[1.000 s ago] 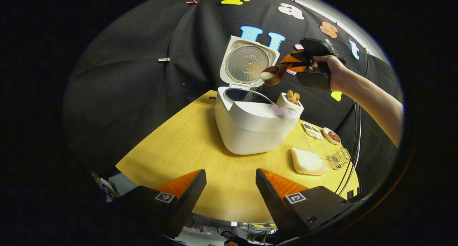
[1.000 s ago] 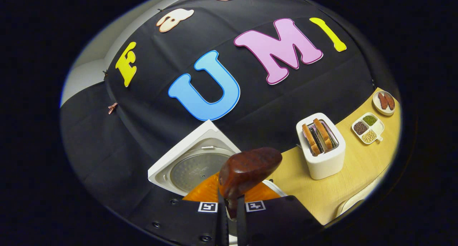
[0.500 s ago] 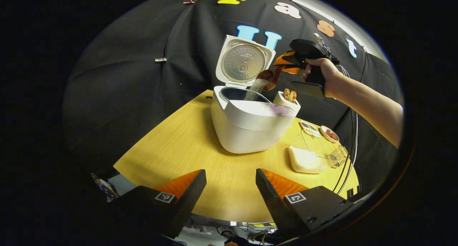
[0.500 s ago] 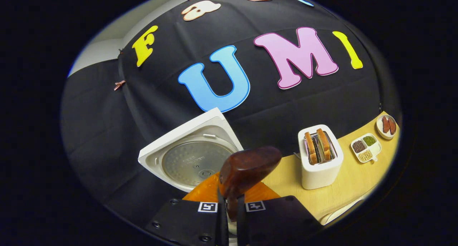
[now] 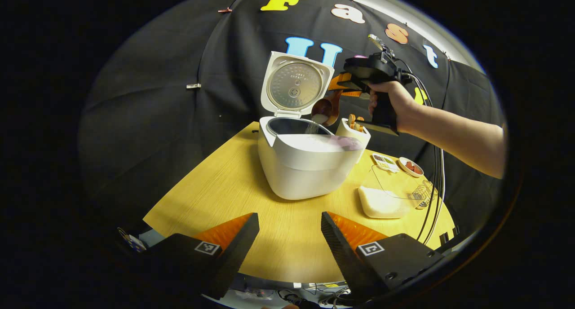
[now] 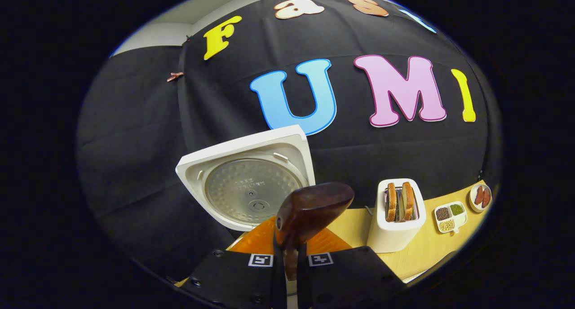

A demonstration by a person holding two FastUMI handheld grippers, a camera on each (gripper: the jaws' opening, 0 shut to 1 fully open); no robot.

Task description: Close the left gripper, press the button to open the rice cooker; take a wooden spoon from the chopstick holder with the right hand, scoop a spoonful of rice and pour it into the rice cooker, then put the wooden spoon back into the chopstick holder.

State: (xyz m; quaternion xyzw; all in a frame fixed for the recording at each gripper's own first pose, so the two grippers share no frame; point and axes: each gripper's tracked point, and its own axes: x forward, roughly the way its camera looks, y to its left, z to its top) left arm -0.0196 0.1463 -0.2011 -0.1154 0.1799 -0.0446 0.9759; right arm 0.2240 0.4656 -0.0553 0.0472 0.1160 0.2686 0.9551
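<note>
Wood, dark and glossy, sits between my right gripper [image 6: 287, 259] fingers: they are clamped on the neck of the wooden spoon [image 6: 310, 208], whose rounded bowl bulges up just ahead of them, back side toward the camera. In the left gripper view the same spoon [image 5: 324, 110] hangs tipped over the open pot of the rice cooker [image 5: 305, 161], with pale rice at its lip and a thin grainy trail falling into the dark round opening. My hand [image 5: 386, 104] grips the handle of that tool above and to the right of the cooker.

The cooker is smooth white plastic with a rounded body; its square lid [image 6: 247, 178] stands upright, showing a dull metal disc dimpled all over with small bumps. Just behind it stands a white toaster [image 6: 397, 219] with two browned slices upright in its slots. Farther along the pale wood-grain table [image 5: 224, 187] sit a divided dish [image 6: 450, 217] of beans, a small round plate [image 6: 480, 196], and a clear lidded box of rice [image 5: 382, 201].

My left gripper [image 5: 289, 237] hovers low over the table's near edge, its fingers spread wide apart and holding nothing.
</note>
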